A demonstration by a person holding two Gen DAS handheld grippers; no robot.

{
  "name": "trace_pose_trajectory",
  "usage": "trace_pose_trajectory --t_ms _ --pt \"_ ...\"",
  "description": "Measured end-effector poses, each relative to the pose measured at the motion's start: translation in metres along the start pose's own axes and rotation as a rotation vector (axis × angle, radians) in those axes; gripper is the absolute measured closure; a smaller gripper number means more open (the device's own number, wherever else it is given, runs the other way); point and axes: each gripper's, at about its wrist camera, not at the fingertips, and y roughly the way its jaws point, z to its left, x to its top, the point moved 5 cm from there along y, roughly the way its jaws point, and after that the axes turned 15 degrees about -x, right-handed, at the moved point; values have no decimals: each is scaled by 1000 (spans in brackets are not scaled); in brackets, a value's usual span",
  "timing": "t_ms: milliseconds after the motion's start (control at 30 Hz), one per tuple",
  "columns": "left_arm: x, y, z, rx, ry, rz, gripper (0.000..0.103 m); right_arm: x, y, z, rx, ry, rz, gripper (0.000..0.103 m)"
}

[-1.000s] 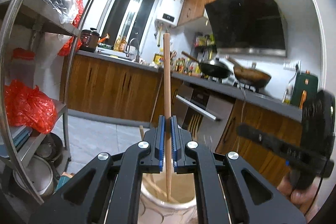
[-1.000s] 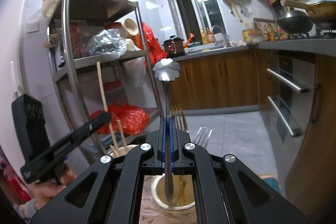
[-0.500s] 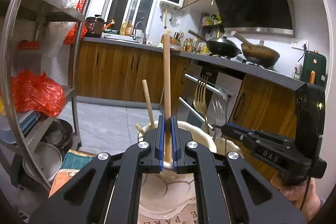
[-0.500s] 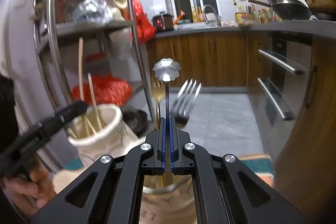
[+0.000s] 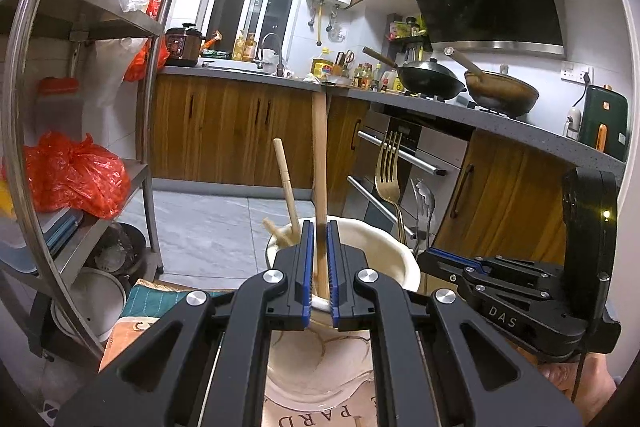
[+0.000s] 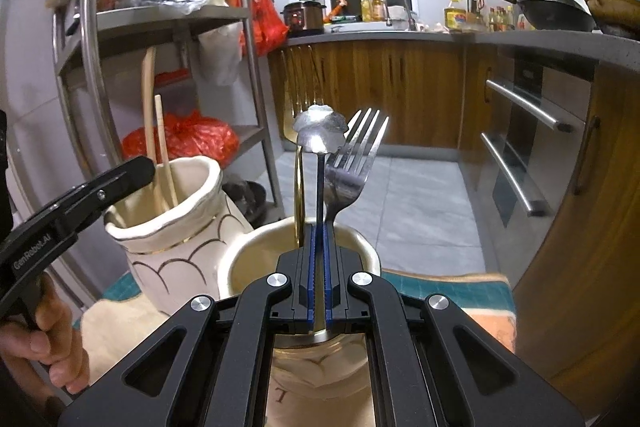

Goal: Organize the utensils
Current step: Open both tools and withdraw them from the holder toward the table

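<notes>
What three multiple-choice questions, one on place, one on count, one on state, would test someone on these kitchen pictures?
1. Where do the two forks stand?
A. on the steel rack
B. in the holder under the right gripper
C. in the sink

2. How many pans sit on the stove?
A. one
B. two
C. four

3. What are the left gripper's fingers doing?
A. standing wide open
B. clamping a fork
C. clamping a wooden stick

Answers:
1 B, the gold fork and steel fork rise from the cream holder below the right gripper.
2 B, a black wok and a brown pan.
3 C, the left gripper pinches the wooden stick.
</notes>
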Motion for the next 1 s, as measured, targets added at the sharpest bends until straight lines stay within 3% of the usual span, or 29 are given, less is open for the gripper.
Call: trace_pose_trajectory --t_ms 300,700,833,1000 --pt "0 -7 -4 -1 17 -13 83 0 -11 1 13 3 -14 97" --pt "-3 -43 -6 -22 12 -20 81 -8 -40 -11 53 30 -16 92" --pt "-19 -56 -7 -35 4 17 81 -20 -48 -13 74 22 8 91" --pt "-50 -58 -9 -47 -9 133 80 -43 -53 -12 112 7 75 91"
